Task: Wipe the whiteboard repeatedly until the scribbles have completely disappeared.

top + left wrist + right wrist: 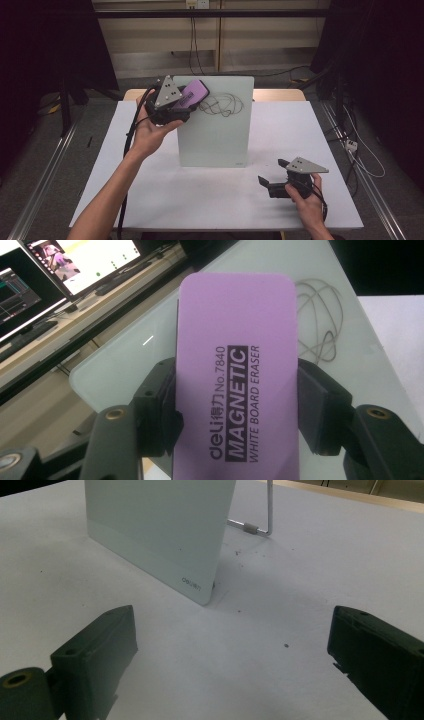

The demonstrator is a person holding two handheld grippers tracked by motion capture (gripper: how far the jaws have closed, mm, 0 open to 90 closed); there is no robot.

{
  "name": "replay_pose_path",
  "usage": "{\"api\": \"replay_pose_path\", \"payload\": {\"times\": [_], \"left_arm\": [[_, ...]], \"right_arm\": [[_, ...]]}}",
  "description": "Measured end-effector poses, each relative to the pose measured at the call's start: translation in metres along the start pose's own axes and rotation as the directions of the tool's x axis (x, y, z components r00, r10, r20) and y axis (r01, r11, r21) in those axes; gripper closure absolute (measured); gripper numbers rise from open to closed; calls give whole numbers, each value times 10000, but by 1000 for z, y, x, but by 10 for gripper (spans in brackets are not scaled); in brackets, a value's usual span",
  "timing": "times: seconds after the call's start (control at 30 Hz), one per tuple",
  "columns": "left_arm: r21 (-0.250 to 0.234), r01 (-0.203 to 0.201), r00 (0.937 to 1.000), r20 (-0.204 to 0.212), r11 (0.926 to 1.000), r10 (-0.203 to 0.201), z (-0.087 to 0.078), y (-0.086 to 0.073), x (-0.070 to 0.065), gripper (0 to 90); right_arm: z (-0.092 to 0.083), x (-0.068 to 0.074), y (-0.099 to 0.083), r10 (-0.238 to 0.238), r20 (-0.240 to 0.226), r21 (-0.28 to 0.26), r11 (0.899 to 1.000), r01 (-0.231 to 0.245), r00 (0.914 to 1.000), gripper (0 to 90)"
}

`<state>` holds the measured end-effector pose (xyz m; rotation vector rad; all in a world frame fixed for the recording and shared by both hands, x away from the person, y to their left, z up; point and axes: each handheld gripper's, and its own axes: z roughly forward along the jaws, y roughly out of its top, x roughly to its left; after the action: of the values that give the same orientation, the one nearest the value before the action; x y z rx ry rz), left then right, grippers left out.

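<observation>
Eraser point(192, 93) work is what I'm running here: my left gripper point(167, 102) has its jaws clamped on the long sides of the purple eraser, label side up toward its camera, so the wiping face can meet the board. I've got it at the whiteboard's point(220, 140) top-left corner, about ten o'clock from the board's middle, just beside the looping pen scribble point(222, 105) that sits near the top edge at twelve o'clock. Gripping it across the width leaves most of its length sticking out past the jaws, which I judge gives enough reach to sweep the marks without the jaws scraping the glass.

My right gripper point(280, 180) rests low on the counter point(150, 190) at roughly four o'clock from the board, jaws wide apart and holding nothing, parked well clear of the wiping path. From its own view I can see the board leaning on a thin wire stand point(260, 527) behind it.

Little stands in the way: the scribble is close and open to the eraser. My worry is the prop; a hard push might tip or slide the board, and the free gripper could steady its lower corner. Cables trail off beyond the counter's far edge.
</observation>
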<state>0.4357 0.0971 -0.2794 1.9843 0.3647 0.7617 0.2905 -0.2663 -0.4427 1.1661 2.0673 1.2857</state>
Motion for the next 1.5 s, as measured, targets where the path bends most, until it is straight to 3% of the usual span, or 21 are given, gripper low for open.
{"api": "replay_pose_path", "payload": {"times": [0.4,0.8,0.83,0.93,1.0,1.13,1.37,1.5], "left_arm": [[553,-586,9973,474,9968,560,12,-7,-21,412],[939,-899,9919,983,9915,806,21,-21,-40,411],[957,-702,9923,1084,9929,597,20,-20,-39,412],[981,-616,9925,1116,9933,505,19,-18,-35,412],[884,-563,9956,799,9945,493,15,-14,-29,412],[723,-334,9976,637,9968,288,9,-11,-16,412],[482,88,10000,-3,9988,-88,-7,-1,11,412],[448,149,9998,-150,9989,-143,-10,-1,15,412]], "right_arm": [[1,0,0,-24,-13,13,10000,24,10000,55],[1,1,0,-63,-15,16,10000,63,10000,55],[1,1,0,-61,-10,23,10000,61,10000,55],[1,0,0,-61,-17,10,10000,61,10000,55],[1,0,0,-50,-37,21,10000,50,10000,55],[1,0,0,-48,-29,9,10000,48,10000,55],[1,1,0,-69,-30,10,10000,69,10000,55],[1,0,0,-53,-34,20,10000,53,10000,55]]}}
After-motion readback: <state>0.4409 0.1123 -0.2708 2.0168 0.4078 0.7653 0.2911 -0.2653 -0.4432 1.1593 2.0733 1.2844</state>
